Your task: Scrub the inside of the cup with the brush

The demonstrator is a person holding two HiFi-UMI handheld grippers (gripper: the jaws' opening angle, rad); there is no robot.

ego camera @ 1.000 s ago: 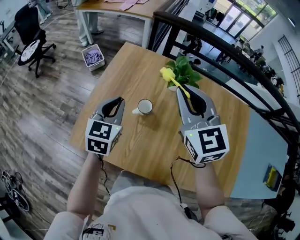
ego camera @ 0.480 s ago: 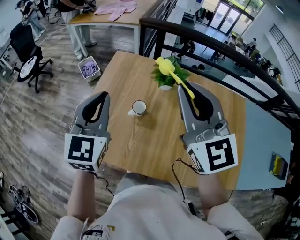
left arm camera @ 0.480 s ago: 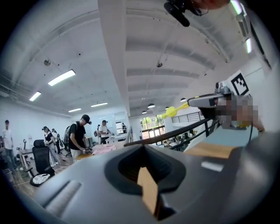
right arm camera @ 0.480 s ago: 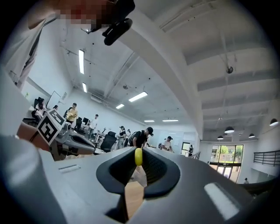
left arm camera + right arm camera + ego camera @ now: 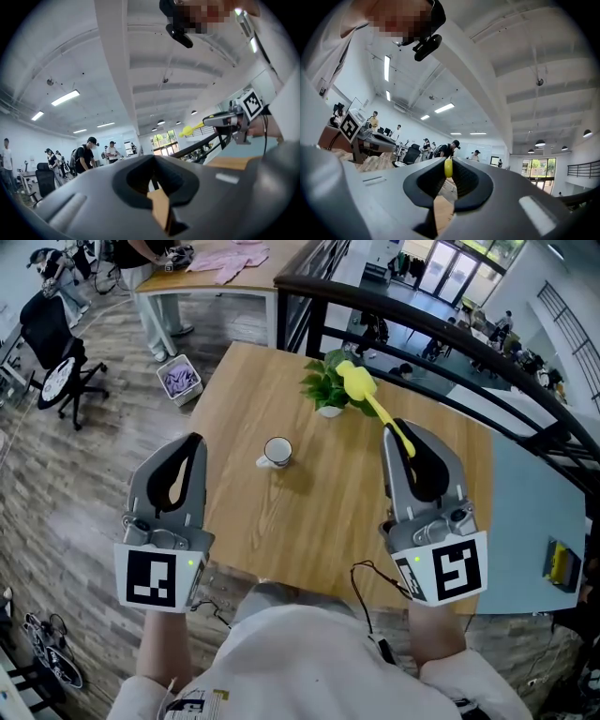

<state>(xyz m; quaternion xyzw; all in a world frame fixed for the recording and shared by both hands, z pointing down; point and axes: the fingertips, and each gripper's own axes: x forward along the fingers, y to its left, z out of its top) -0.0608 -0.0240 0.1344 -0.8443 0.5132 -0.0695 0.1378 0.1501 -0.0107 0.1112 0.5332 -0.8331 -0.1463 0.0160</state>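
A small white cup [image 5: 277, 452] stands upright in the middle of the wooden table [image 5: 319, 512]. My left gripper [image 5: 194, 440] is held high above the table's left edge, well left of the cup, shut and empty; in the left gripper view its jaws [image 5: 154, 165] meet with nothing between them. My right gripper [image 5: 402, 430] hovers to the right of the cup, shut on the thin handle of a yellow brush [image 5: 357, 383], whose head sticks out over the plant. In the right gripper view the yellow handle [image 5: 448, 168] sits pinched at the jaw tips.
A potted green plant [image 5: 326, 390] stands at the table's far edge beside a dark railing [image 5: 450, 334]. On the floor to the left are a basket [image 5: 178, 379] and an office chair [image 5: 56, 343]. Another table [image 5: 216, 268] and several people are further back.
Both grippers have risen toward the camera and moved apart. The left one left the cup's side and shifted left; the right one carried the brush to the right.
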